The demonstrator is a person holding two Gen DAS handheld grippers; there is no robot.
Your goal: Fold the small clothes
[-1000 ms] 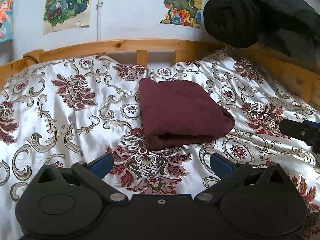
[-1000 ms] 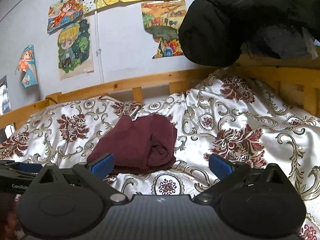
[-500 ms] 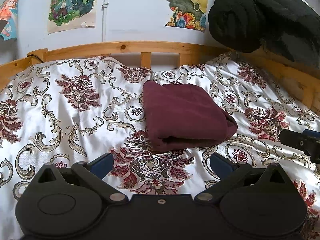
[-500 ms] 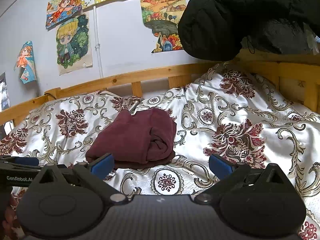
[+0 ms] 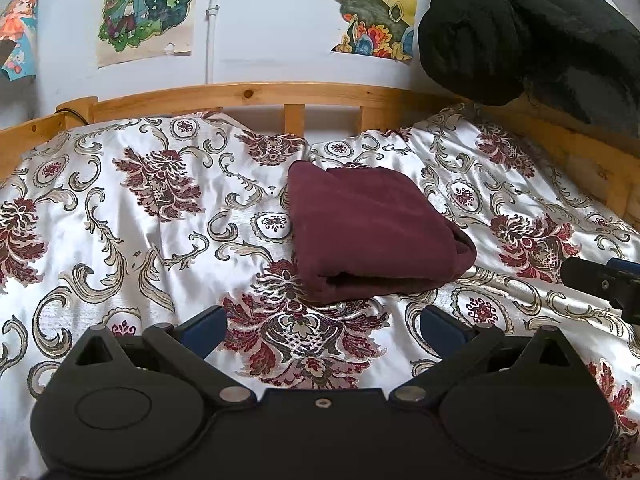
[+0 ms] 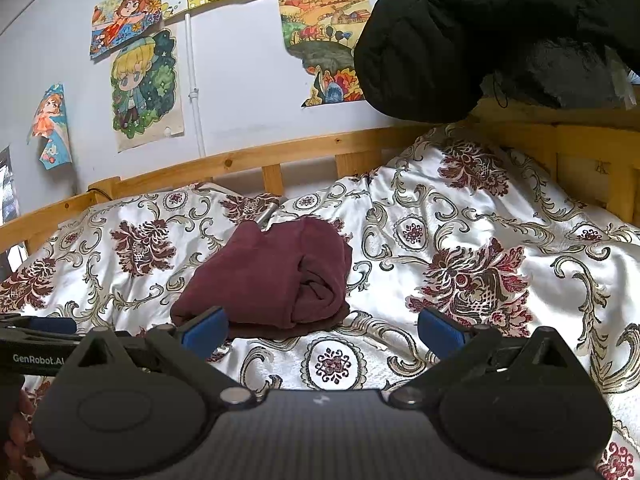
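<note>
Apparently the maroon garment [image 5: 372,236] is already a compact folded bundle, lying on the bedspread [image 5: 132,220] just ahead of the left gripper [image 5: 320,326] and ahead-left of the right gripper [image 6: 320,330]. Both grippers are spread wide with nothing between the blue pads [image 5: 202,326]; neither touches the cloth. Judgement: the fold looks nearly finished, and what remains is tidying. From the right wrist view the near-right end of the bundle shows bunched, rolled layers and a bottom layer sticking out past the stack, so a good finish would be to pinch that loose edge low, close to the bedspread, tuck it under or square it, then press the top flat without dragging. The satin-looking bedspread will probably let the bundle slide, so steadying with one gripper while the other adjusts seems wise. Surroundings: a wooden bed rail [image 5: 256,94] runs beyond the bundle, with drawings [image 6: 146,88] taped on the wall above; a black padded jacket [image 5: 520,28] hangs over the rail far ahead-right, well apart from the work. A small metallic object [image 6: 267,213] peeks out just behind the bundle; I cannot identify it. Nothing stands between either gripper and the garment.
</note>
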